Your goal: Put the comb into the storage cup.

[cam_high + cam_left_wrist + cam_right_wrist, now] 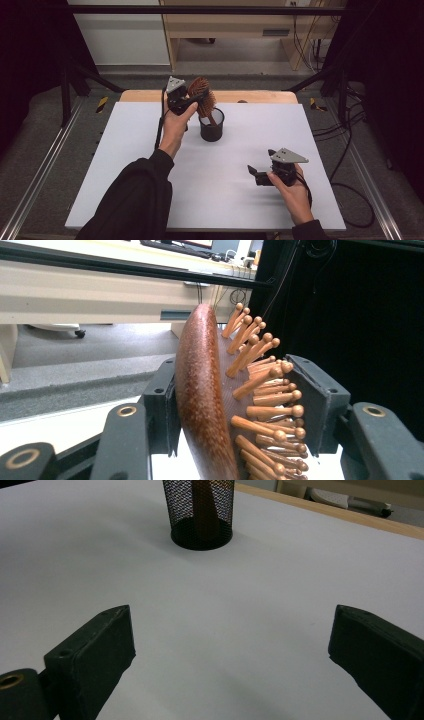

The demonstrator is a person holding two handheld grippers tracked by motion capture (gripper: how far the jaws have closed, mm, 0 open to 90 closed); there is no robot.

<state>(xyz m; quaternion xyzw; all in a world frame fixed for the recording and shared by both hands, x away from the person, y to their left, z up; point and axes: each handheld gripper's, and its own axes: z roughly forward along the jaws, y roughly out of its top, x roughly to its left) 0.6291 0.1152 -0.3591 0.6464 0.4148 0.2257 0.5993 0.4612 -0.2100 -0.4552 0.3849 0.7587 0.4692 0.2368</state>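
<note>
I judge the wooden hairbrush (202, 405) rigid and light; my left gripper (192, 102) clamps its head, handle in the mesh cup (211, 125) at 12 o'clock, right gripper (260, 175) wide open, empty.

Even overhead light is falling on the white table (150, 150), which is reading bright without glare, while black surroundings at left and right are sinking into darkness. Soft, faint shadows are lying beside the mesh cup (199, 515). The high view is looking slightly soft overall. In the left gripper view the hairbrush (210, 405) is staying sharp and the far room is blurring.
</note>
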